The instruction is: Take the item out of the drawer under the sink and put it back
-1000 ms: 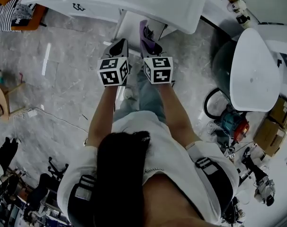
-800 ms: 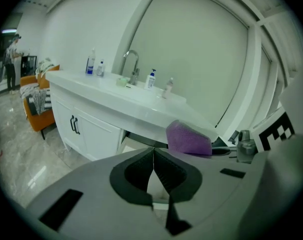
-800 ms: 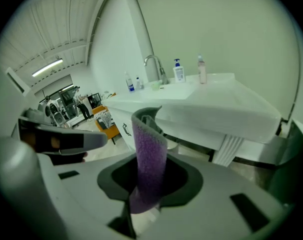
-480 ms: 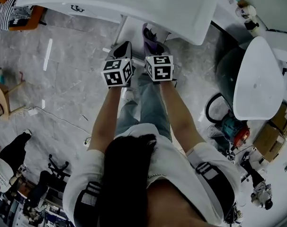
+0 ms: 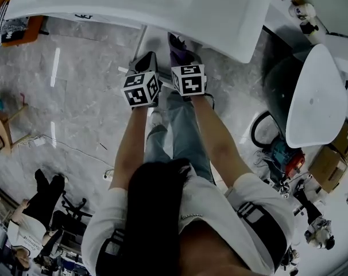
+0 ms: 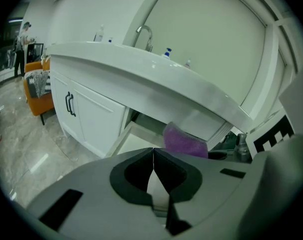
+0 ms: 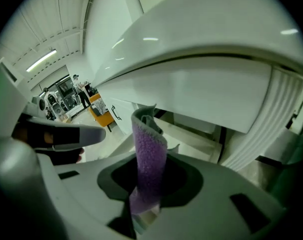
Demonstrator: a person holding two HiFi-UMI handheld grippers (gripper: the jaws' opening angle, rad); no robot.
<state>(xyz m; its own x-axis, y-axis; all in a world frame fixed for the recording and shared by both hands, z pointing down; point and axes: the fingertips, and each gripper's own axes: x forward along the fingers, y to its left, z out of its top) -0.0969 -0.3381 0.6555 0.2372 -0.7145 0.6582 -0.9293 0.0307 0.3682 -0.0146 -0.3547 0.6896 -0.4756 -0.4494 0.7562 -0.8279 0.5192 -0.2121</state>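
Now: a person brings both hand-held grippers down toward the open drawer (image 6: 134,136) beneath the white sink counter (image 5: 162,4), carrying a purple cloth (image 7: 149,151).
Right hand: the right gripper (image 7: 141,196) has its jaws clamped on the lower end of the cloth, which stands up out of them with its top edge curled over.
Left hand: the left gripper (image 6: 153,154) has its jaws pressed together with nothing between them. In the head view it rides just beside the right one, at its nine o'clock.
Cloth: it is held clear of the drawer, near its front and not yet inside. In the left gripper view it shows at two o'clock of that gripper's jaws.
Drawer: pulled out and pale inside. It lies at twelve o'clock of both grippers, partly under the counter's overhang, with a faucet (image 6: 144,31) on the counter above and a white cabinet door (image 6: 91,111) at its nine o'clock.
Just changed: over the last second both grippers have sunk and pushed toward twelve o'clock. The counter edge now fills more of the head view, and the hold on the cloth looks unchanged.
Meaning: this looks like the return leg, with the cloth out and heading back.
Still to do: set the cloth inside the drawer and let go, which likely means dipping under the overhang.
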